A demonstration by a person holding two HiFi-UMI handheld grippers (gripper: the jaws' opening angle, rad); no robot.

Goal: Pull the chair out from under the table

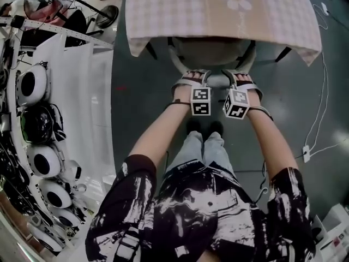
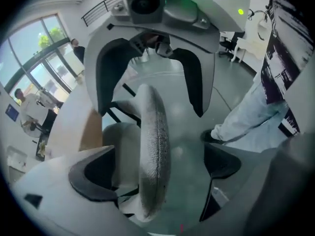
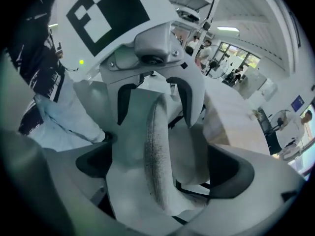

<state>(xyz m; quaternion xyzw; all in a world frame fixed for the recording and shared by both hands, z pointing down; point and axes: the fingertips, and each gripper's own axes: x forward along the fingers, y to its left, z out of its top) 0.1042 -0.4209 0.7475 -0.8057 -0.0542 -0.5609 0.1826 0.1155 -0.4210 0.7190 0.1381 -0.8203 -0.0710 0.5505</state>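
Straddling the chair back (image 2: 152, 151), left gripper (image 1: 193, 78) and right gripper (image 1: 240, 78) stand spread, not pinching (grasp step, I judge). The chair (image 1: 212, 53) sits tucked under the table (image 1: 218, 10); next, clamp and draw it out.

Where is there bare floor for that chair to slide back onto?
Bare grey floor lies between the white bench and the person's legs, and right of them up to the white cable. The bench is crowded with round devices.

White shelf (image 1: 82, 102) beside gray floor (image 1: 142, 91)
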